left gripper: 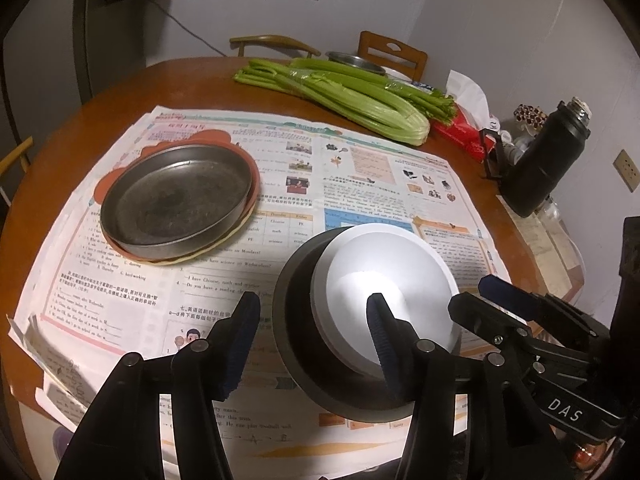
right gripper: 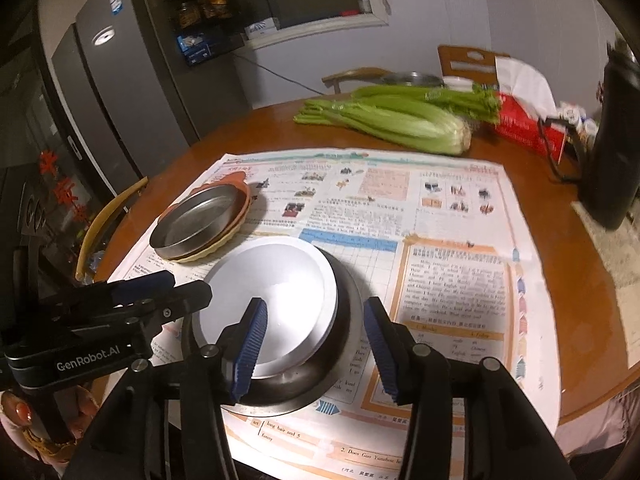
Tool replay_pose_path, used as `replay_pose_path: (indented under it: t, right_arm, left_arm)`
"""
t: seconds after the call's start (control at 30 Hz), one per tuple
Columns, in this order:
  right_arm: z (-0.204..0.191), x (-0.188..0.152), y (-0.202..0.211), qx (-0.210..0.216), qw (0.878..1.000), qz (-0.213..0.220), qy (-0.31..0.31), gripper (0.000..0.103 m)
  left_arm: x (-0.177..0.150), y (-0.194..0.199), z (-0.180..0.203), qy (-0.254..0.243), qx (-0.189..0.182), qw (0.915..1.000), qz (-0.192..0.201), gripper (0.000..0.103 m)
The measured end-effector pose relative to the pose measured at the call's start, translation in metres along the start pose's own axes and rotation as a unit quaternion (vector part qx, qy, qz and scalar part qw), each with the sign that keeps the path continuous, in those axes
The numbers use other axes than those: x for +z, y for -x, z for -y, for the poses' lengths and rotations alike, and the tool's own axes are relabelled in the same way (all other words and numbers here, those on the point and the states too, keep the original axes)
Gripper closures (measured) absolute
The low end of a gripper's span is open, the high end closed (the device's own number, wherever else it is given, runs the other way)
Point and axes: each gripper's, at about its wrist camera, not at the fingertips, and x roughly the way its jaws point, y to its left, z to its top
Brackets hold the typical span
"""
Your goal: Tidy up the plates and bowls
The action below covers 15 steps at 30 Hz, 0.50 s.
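Note:
A white bowl sits nested in a larger steel bowl on the newspaper, close in front of both grippers; both show in the right wrist view, the white bowl and the steel bowl. My left gripper is open, straddling the bowls' left rim. My right gripper is open, straddling their right rim; it also shows in the left wrist view. A metal plate lies stacked on a brown plate and a cream one, to the far left.
Newspaper covers the round wooden table. Celery, a red tissue box, a black flask and a metal basin lie at the back and right. Chairs stand around; a fridge stands left.

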Motion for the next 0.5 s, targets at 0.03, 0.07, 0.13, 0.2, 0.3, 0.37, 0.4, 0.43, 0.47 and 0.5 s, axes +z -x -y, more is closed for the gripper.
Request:
replay_pose_path:
  t: [0.03,0.07,0.13,0.2,0.3,0.37,0.4,0.43,0.47,0.5]
  right_arm:
    - [0.002,-0.001,-0.003,0.002,1.0,-0.005,-0.005,0.052]
    - [0.004,-0.001,-0.006,0.005,1.0,-0.011,-0.008,0.051]
    - [0.008,-0.003,-0.011,0.007,1.0,-0.02,-0.015,0.051]
    - [0.009,-0.004,-0.016,0.01,0.999,-0.029,-0.019,0.051]
    - [0.011,-0.007,-0.023,0.013,0.999,-0.043,-0.023,0.051]
    - [0.011,-0.009,-0.028,0.016,0.998,-0.051,-0.024,0.05]
    - [0.011,-0.01,-0.029,0.02,0.998,-0.054,-0.025,0.048]
    - [0.011,-0.011,-0.031,0.022,0.998,-0.055,-0.026,0.047]
    - [0.01,-0.011,-0.031,0.024,0.998,-0.056,-0.027,0.046]
    - [0.01,-0.012,-0.032,0.026,0.998,-0.057,-0.026,0.046]
  left_arm:
    - [0.0,-0.002,-0.001,0.002,0.001,1.0,-0.002,0.045]
    - [0.0,-0.004,-0.002,0.003,0.001,1.0,-0.004,0.045]
    - [0.0,-0.008,-0.003,0.005,0.002,1.0,-0.008,0.045]
    - [0.0,-0.012,-0.004,0.007,0.004,0.9999,-0.013,0.045]
    - [-0.001,-0.019,-0.005,0.009,0.004,0.9998,-0.019,0.045]
    - [-0.002,-0.023,-0.007,0.01,0.004,0.9997,-0.024,0.045]
    - [-0.002,-0.024,-0.007,0.01,0.003,0.9996,-0.025,0.045]
    - [-0.002,-0.025,-0.008,0.011,0.002,0.9996,-0.025,0.045]
    - [-0.002,-0.026,-0.008,0.011,0.002,0.9996,-0.024,0.045]
    - [-0.002,-0.027,-0.008,0.012,0.001,0.9996,-0.024,0.044]
